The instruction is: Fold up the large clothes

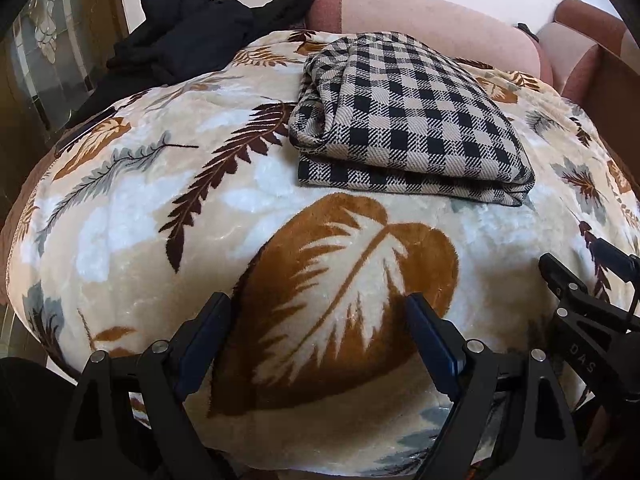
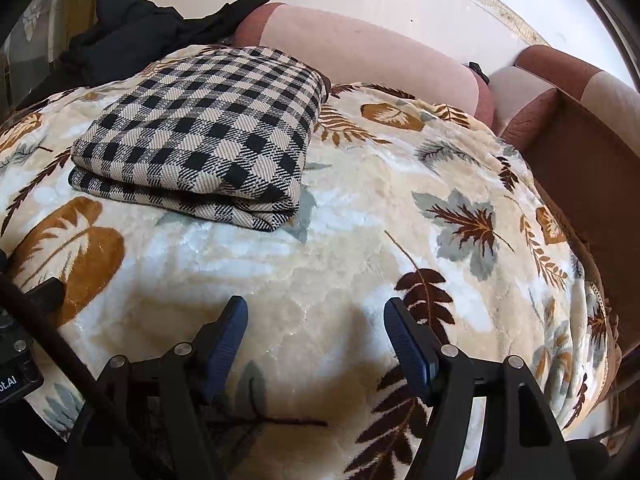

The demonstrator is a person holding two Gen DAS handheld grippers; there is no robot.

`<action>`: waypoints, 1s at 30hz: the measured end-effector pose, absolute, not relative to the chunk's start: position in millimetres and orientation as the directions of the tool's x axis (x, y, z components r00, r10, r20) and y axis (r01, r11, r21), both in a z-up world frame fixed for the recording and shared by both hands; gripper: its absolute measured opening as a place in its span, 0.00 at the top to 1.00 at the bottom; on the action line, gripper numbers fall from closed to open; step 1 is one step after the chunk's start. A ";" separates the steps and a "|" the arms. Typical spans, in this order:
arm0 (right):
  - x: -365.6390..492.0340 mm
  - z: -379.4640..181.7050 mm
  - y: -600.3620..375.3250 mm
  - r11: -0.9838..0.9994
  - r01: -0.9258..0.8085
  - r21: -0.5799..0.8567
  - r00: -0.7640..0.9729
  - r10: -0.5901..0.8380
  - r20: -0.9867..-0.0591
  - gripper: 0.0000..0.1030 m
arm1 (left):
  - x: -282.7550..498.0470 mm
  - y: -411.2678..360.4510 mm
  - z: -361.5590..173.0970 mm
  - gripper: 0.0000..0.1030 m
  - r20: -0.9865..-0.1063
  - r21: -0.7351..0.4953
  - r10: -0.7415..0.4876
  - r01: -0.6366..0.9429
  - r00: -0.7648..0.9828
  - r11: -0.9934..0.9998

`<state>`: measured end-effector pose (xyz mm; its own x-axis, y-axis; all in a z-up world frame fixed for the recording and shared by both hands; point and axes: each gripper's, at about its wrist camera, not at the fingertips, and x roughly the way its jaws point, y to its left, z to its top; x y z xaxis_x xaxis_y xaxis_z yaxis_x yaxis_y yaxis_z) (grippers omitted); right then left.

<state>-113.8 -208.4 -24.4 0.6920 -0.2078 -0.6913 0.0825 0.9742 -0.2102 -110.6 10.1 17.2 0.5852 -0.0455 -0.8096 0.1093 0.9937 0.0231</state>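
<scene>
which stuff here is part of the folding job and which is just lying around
Job:
- checked cloth, already folded
- black clothes, in an unfolded heap
- left gripper and right gripper, both open and empty

Lying about:
- leaf blanket under it all
- pink cushions behind

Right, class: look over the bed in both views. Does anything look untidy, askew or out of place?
The checked garment lies neatly folded on the leaf-print blanket. The black clothing at the far corner is the odd one: a crumpled heap, not folded. Both grippers hover open and empty.
</scene>
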 end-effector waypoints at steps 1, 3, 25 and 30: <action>-114.0 -24.4 -207.7 0.974 0.084 -0.210 0.692 -0.209 -0.691 0.27 | -110.6 10.1 17.3 0.16 -0.808 0.024 -0.045 0.108 0.587 0.994; -114.1 -24.3 -206.8 0.974 0.086 -0.210 0.693 -0.210 -0.690 0.27 | -110.9 10.7 18.4 0.16 -0.804 0.025 -0.041 0.103 0.593 0.994; -119.9 -16.2 -203.0 0.976 0.092 -0.196 0.718 -0.202 -0.666 0.27 | -110.1 14.3 19.8 0.16 -0.798 0.026 -0.029 0.083 0.601 0.996; -120.7 -15.4 -201.2 0.977 0.089 -0.196 0.717 -0.199 -0.668 0.27 | -109.3 15.2 18.1 0.16 -0.798 0.034 -0.021 0.080 0.603 0.996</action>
